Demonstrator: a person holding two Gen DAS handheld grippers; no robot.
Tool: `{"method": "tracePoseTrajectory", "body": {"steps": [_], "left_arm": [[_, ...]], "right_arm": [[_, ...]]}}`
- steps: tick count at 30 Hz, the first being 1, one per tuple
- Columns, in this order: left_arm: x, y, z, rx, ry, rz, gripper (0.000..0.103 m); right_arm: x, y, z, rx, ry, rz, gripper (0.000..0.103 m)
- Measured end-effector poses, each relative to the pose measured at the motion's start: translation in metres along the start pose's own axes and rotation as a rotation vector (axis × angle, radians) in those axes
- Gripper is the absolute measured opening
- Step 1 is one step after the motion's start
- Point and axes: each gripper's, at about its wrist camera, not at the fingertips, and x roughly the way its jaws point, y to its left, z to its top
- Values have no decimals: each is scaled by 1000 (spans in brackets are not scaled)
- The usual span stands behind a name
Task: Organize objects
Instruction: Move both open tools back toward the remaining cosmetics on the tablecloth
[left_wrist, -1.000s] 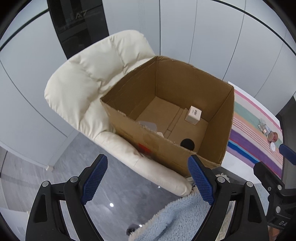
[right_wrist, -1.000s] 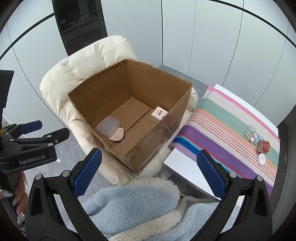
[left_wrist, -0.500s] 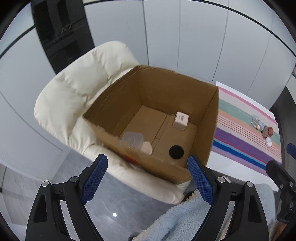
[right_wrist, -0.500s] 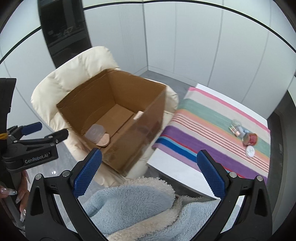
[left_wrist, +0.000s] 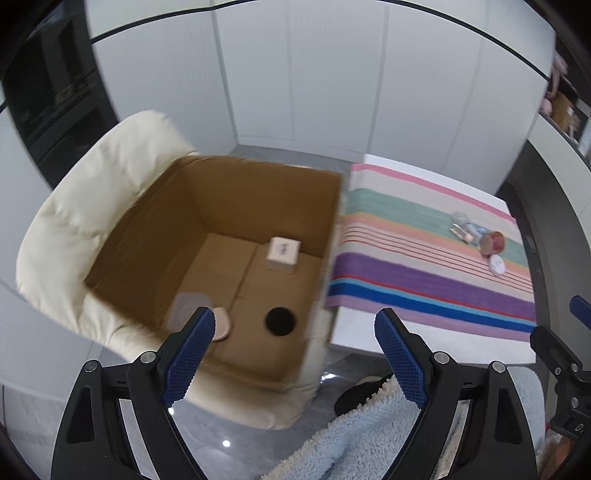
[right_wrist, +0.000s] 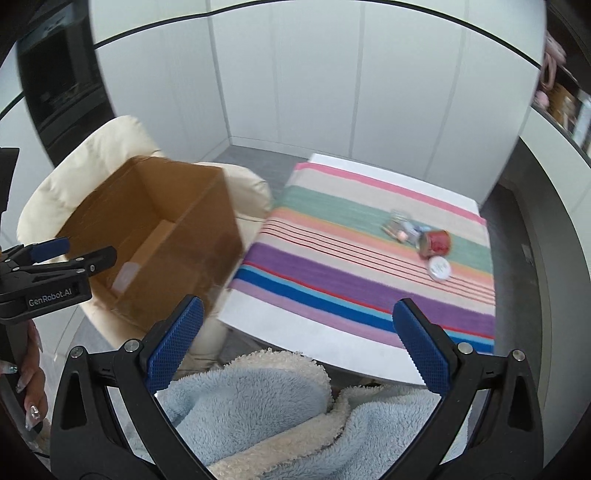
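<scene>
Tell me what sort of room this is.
Probably a home living area: a cream armchair holding a cardboard box, a low table with a striped cloth, and pale cabinet-like wall panels.

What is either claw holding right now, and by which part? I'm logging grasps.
Nothing. The left claw and the right claw both stand open and empty, with no object between their fingers.

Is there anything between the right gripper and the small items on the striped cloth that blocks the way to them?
Nothing visible does. The right gripper is open and empty, and between it and the small items lies only flat striped cloth. The cardboard box stands off to the side on the chair.
</scene>
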Motion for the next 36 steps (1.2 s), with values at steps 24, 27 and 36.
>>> {"method": "tracePoseTrajectory", "body": {"steps": [24,27,36], "left_arm": [[17,-145,18,235,17,-110,90],[19,-162,21,268,14,-126,90],[76,-211,63,263,59,-226,95]], "right_arm": [[11,-147,-35,233,53,-143,103],[16,-165,-36,251,45,-152,103],[82,-228,-29,304,65,-156,103]]}}
